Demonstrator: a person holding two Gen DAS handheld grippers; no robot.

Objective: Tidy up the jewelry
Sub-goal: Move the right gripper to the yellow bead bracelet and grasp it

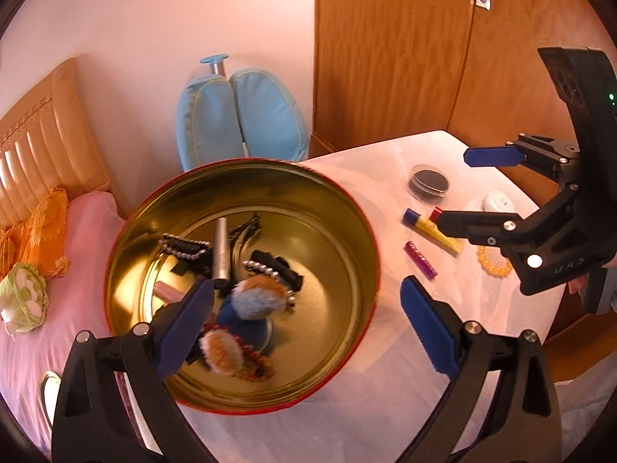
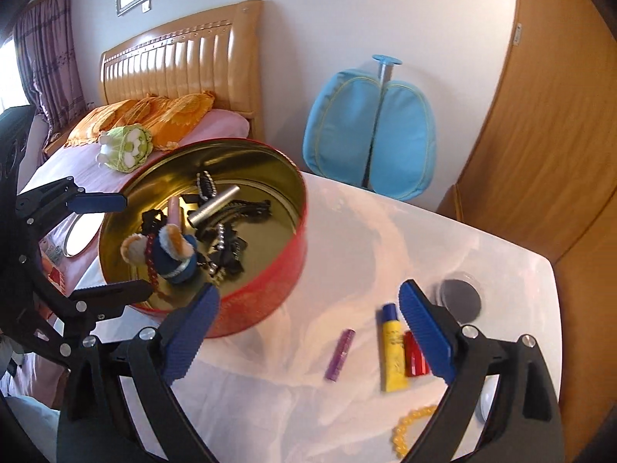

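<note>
The tin point(image 2: 246, 301) sits at the table's point(image 2: 385, 239) left end, close to the bed point(image 2: 227, 125). It is red outside and gold inside, and it looks a bit tipped (or the lens bends it, I cannot tell which). Lots of things are already in it: a silver tube point(image 1: 220, 249), black clips with shiny stones point(image 1: 184, 249), a pink stick point(image 1: 166, 290) and a small fuzzy doll point(image 2: 169, 250). So I think a good part of the tidying is done.

Still out on the white cloth are a purple stick point(image 2: 339, 355), a yellow tube point(image 2: 393, 351) touching a red thing point(image 2: 415, 353), a yellow bead ring point(image 2: 408, 428) and a dark round pot point(image 2: 461, 299). Those look like what is left.

The left claw point(image 1: 304, 320) hangs over the tin, spread wide, holding nothing. The right claw point(image 2: 308, 332) is spread wide too, empty, above the cloth near the purple stick.
</note>
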